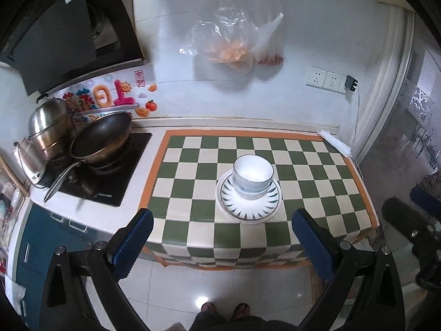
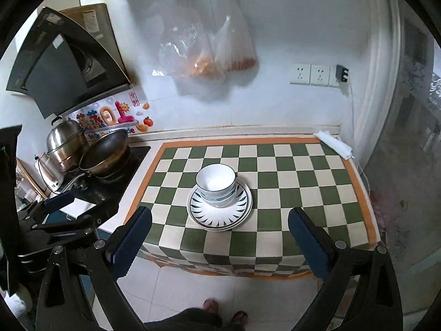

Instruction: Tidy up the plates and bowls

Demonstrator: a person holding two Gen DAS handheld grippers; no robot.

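Left wrist: bowls (image 1: 253,176) ahead, betw. open tongs (image 1: 223,241).

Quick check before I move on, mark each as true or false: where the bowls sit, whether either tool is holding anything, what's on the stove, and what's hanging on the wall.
1. The bowls sit stacked on the plates. True.
2. The left tool is shut on a bowl. False: it is open and holds nothing, back at the near edge of the checkered cloth.
3. The right tool is open and empty. True.
4. The frying pan lies on the checkered cloth. False: it sits on the black cooktop, left of the cloth, beside the steel pot.
5. Plastic bags hang on the wall above the counter. True.
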